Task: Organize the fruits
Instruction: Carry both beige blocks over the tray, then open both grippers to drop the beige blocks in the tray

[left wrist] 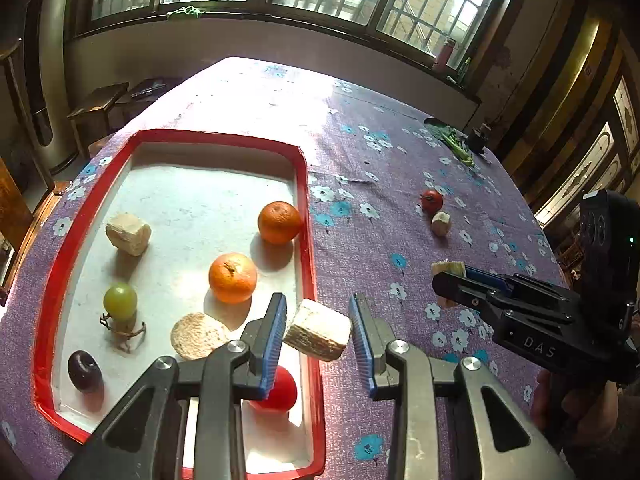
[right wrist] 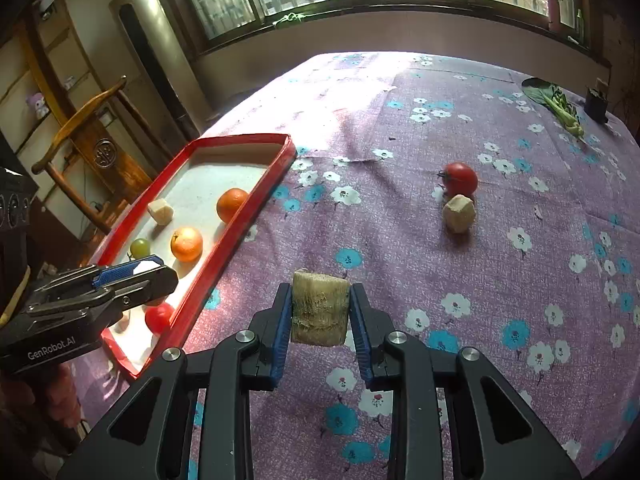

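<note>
My left gripper (left wrist: 318, 330) holds a pale sugarcane chunk (left wrist: 318, 334) between its pads, above the right rim of the red tray (left wrist: 308, 216). The tray holds two oranges (left wrist: 233, 278), a green grape (left wrist: 120, 302), a dark plum (left wrist: 85, 371), a red tomato (left wrist: 280, 390), a round slice (left wrist: 198, 336) and another cane chunk (left wrist: 128, 233). My right gripper (right wrist: 320, 312) is shut on a second sugarcane chunk (right wrist: 319, 308) above the cloth, right of the tray (right wrist: 240, 220). A tomato (right wrist: 460, 179) and a cane chunk (right wrist: 459, 213) lie on the table.
The purple flowered tablecloth (right wrist: 400, 240) covers the table. Green vegetables (right wrist: 562, 110) and a dark cup (right wrist: 596, 106) sit at the far right. A wooden chair (right wrist: 84, 140) stands left of the table. Windows line the back wall.
</note>
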### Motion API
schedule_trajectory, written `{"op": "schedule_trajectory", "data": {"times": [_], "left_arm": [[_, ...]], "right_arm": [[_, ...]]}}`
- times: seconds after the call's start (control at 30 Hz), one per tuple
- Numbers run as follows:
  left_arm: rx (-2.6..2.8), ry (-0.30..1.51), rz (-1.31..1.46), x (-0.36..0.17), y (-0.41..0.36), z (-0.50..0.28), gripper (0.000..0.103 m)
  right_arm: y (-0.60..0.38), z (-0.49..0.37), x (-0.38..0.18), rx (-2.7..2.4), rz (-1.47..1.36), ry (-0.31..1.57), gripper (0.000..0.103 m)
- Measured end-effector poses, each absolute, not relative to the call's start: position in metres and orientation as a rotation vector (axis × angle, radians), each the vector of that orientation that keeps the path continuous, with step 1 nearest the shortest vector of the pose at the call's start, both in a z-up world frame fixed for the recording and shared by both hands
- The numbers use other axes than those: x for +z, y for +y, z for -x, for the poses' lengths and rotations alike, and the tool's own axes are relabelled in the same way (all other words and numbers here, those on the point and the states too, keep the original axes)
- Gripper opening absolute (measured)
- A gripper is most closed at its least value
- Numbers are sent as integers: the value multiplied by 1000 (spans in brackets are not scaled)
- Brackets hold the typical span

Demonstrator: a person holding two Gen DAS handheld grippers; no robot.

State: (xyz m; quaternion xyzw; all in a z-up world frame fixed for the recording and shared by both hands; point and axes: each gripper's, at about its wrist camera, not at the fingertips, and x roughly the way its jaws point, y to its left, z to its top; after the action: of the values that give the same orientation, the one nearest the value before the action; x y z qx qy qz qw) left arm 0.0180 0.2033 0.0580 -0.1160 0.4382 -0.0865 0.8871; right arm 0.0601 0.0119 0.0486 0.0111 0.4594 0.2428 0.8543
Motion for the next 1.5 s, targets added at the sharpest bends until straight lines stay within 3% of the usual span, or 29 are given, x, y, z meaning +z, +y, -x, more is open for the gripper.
{"op": "schedule_trajectory", "data": {"times": [0.6,1.5], "left_arm": [[-2,920,244,52,302,-85,35],[53,1000,232,12,312,-142,35]], "right_arm": [[135,-130,51,655,25,952,27],[190,-155,12,681,210,989,27]]}}
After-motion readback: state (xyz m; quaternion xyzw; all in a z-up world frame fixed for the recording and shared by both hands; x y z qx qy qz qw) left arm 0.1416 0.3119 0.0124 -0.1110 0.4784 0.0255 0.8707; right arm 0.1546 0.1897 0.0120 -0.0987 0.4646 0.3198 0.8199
